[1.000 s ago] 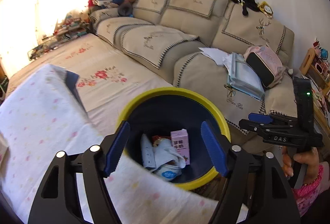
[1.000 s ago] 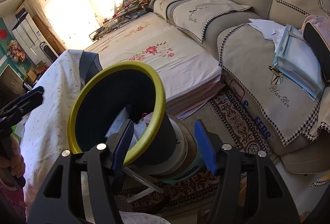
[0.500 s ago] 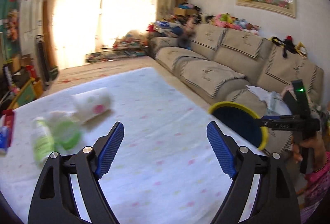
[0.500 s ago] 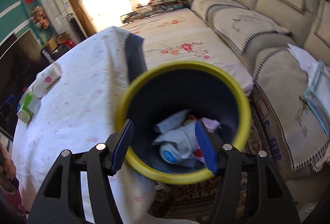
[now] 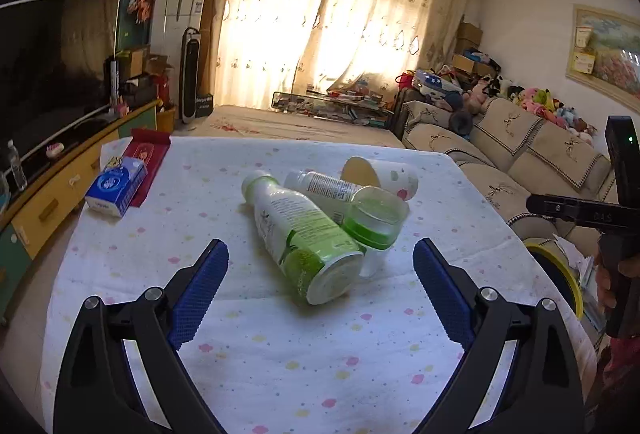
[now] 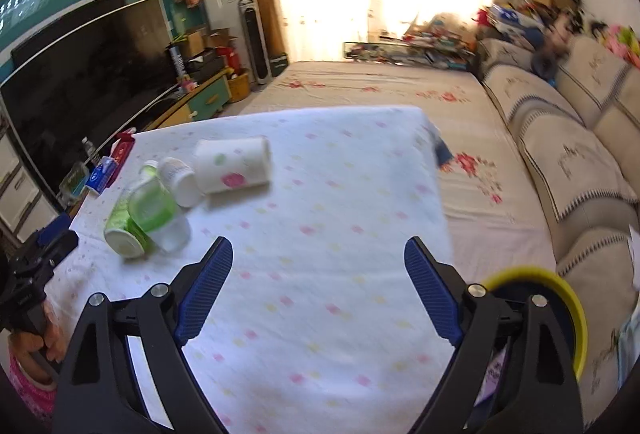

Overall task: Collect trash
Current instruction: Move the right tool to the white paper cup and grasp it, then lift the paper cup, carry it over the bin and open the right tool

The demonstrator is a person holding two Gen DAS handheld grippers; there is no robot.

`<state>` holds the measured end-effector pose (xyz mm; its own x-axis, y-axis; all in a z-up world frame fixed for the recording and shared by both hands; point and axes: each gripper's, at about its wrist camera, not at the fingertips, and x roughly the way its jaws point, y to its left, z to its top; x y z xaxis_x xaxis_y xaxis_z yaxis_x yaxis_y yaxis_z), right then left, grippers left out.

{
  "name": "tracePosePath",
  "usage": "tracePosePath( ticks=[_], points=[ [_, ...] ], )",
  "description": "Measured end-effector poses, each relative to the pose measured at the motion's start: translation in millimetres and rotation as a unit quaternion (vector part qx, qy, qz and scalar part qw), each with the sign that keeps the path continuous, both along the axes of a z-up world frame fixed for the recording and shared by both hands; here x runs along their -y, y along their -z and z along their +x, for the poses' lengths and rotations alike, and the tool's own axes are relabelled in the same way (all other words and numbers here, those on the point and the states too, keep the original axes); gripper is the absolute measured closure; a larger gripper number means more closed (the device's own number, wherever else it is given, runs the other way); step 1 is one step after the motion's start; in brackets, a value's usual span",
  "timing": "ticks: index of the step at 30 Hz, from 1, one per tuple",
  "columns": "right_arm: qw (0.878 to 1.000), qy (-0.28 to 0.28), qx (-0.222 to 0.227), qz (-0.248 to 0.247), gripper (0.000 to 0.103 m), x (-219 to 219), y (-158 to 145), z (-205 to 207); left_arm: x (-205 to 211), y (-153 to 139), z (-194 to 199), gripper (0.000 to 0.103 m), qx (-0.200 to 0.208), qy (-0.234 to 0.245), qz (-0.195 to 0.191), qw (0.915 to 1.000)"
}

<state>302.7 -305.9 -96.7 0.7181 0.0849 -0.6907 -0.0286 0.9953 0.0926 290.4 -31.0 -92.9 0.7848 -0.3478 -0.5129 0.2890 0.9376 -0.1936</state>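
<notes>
While both claws (left (image 5: 320,286), right (image 6: 318,286)) are opening — empty — bin (image 6: 560,298) contents stay hidden.

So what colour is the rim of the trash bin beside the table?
Yellow, around a dark interior; the trash bin shows best in the right wrist view.

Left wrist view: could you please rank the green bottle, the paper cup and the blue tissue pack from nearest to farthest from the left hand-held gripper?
1. Green bottle: lying straight ahead, centre of the table.
2. Paper cup: on its side behind the bottles, slightly right.
3. Blue tissue pack: far left edge.
</notes>
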Motion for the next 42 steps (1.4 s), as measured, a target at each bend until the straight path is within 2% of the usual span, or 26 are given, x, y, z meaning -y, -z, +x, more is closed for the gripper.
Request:
tracePosePath(
  ticks=[4,8,13,19,30,32,33,42],
  points=[
    [0.999,-0.043,-0.004,-0.025,0.014,-50,0,45,-1,9,-1,0.011,0.001,-0.014,0.018,0.9997],
    [0.996,-0.068,-0.027,-0.043,0.013,-83,8,91,1,10,-2,0.011,-0.001,-0.015,0.012,0.9998],
    [0.995,-0.069,-0.042,-0.054,0.010,-102,19,132,0,10,-2,0.011,-0.004,-0.017,0.009,0.9998],
    [0.994,-0.061,-0.067,-0.060,0.008,-105,36,165,-6,11,1,0.011,-0.007,-0.019,0.002,0.9998],
    [0.994,-0.051,-0.090,-0.042,0.008,-101,60,187,-2,17,5,0.011,-0.029,-0.007,-0.006,0.9995],
    [0.994,-0.048,-0.087,-0.037,0.013,-99,61,186,-1,18,5,0.011,-0.031,-0.005,-0.004,0.9995],
    [0.994,-0.047,-0.087,-0.038,0.025,-99,61,186,0,18,5,0.011,-0.031,-0.005,-0.003,0.9995],
    [0.995,-0.044,-0.062,-0.062,0.025,-108,47,172,1,19,6,0.011,-0.026,-0.002,0.006,0.9996]
  ],
)
